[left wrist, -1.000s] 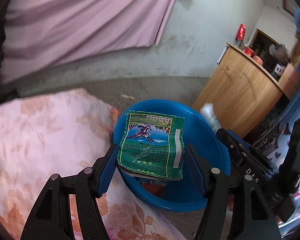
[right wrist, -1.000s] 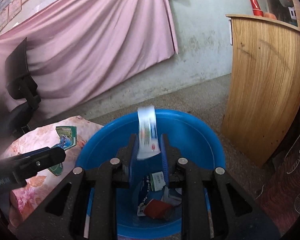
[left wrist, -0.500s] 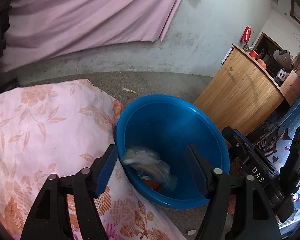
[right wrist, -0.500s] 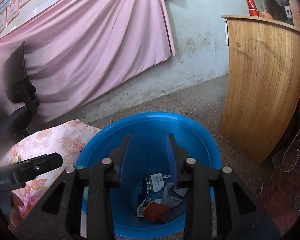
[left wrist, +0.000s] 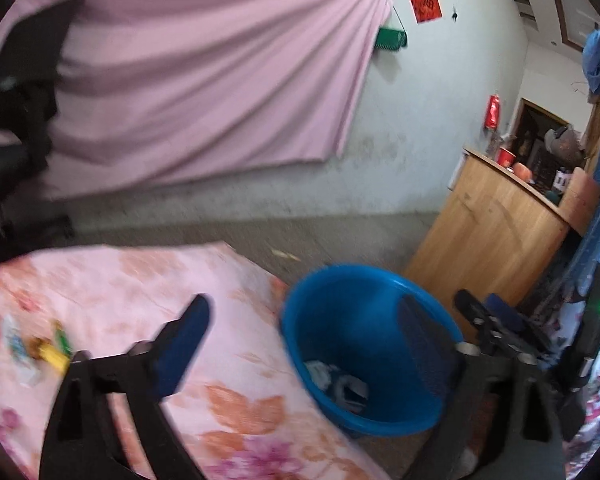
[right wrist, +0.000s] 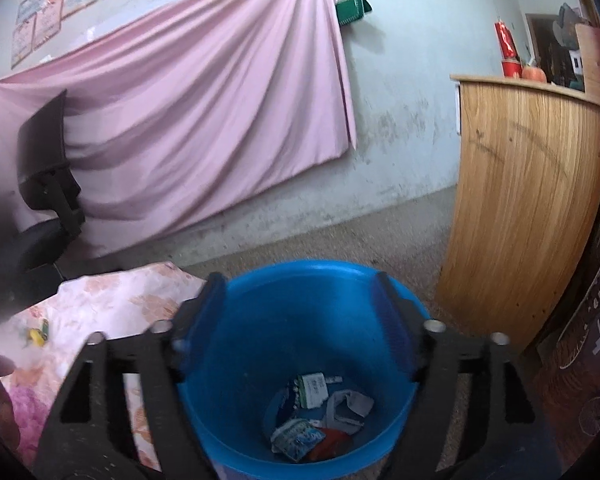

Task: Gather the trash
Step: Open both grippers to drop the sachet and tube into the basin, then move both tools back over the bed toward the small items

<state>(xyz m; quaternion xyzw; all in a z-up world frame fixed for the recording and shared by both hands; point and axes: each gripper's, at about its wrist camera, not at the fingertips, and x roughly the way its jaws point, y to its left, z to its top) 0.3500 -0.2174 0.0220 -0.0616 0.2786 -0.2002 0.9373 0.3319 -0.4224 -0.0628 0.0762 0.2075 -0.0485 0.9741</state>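
A pale wall hung with a pink curtain (right wrist: pixel 204 120) backs a grey floor, where a blue tub (right wrist: pixel 300 364) stands between a flowered cloth (left wrist: pixel 112 292) and a wooden counter (right wrist: pixel 528 200). The tub serves as the landmark. Several wrappers (right wrist: pixel 312 420) already lie at its bottom, a white-labelled one, a grey scrap and a red piece among them, so part of the collecting looks done. What is left, as far as can be seen, lies on the cloth well to the left of the tub: a small blurred cluster of yellow and green litter (left wrist: pixel 52 348), with a pale scrap beside it. The right gripper (right wrist: pixel 300 308) hangs straight above the tub's mouth, its blue pads spread wide and empty, pointing down into it. The left gripper (left wrist: pixel 304 328) sits over the tub's left rim and the cloth edge, its jaws likewise wide apart with nothing between them; motion blur smears this view. Judging by this, the next pick would be that cluster on the cloth, the nearer reach for the left gripper.
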